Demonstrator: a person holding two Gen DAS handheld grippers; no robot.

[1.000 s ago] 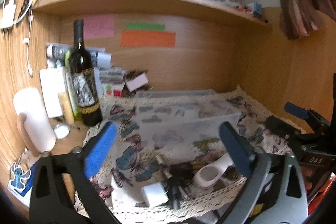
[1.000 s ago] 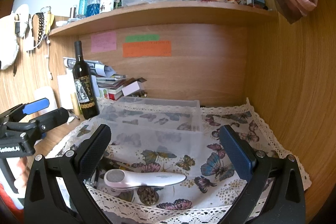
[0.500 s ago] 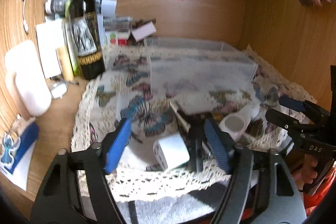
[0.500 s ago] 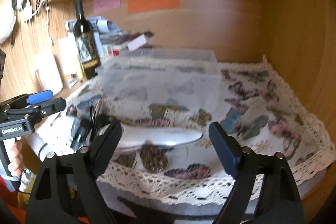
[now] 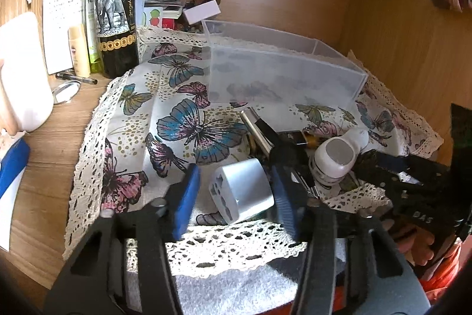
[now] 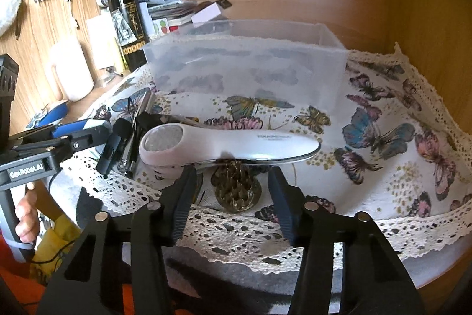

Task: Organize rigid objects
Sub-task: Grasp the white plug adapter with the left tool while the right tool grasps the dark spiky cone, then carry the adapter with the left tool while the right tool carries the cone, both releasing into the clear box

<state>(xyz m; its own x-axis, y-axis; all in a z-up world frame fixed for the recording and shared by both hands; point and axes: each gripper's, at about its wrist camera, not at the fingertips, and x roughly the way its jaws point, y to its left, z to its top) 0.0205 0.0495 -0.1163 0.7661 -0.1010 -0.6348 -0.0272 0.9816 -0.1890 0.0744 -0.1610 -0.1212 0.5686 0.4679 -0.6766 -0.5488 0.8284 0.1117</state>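
Observation:
A white plug adapter (image 5: 242, 188) lies on the butterfly cloth (image 5: 183, 114) between the open fingers of my left gripper (image 5: 236, 191), which straddles it without clear contact. A long white handheld device (image 6: 230, 142) lies across the cloth; my right gripper (image 6: 231, 188) is open with its fingers on either side of a brass round ornament (image 6: 237, 191) just under the device's handle. The device's round head also shows in the left wrist view (image 5: 336, 157). Dark pens and a lighter (image 5: 265, 132) lie between. A clear plastic box (image 6: 244, 64) stands empty behind.
A wine bottle (image 5: 116, 8) stands back left with tubes, papers and books (image 5: 165, 5). A white jug (image 5: 20, 73) is at the left. Wooden walls close the back and right. The cloth's lace edge (image 6: 236, 229) overhangs the desk front.
Both grippers have tilted down and moved forward to the objects. The left gripper's fingers have narrowed around the adapter; the right's have narrowed around the ornament under the white device.

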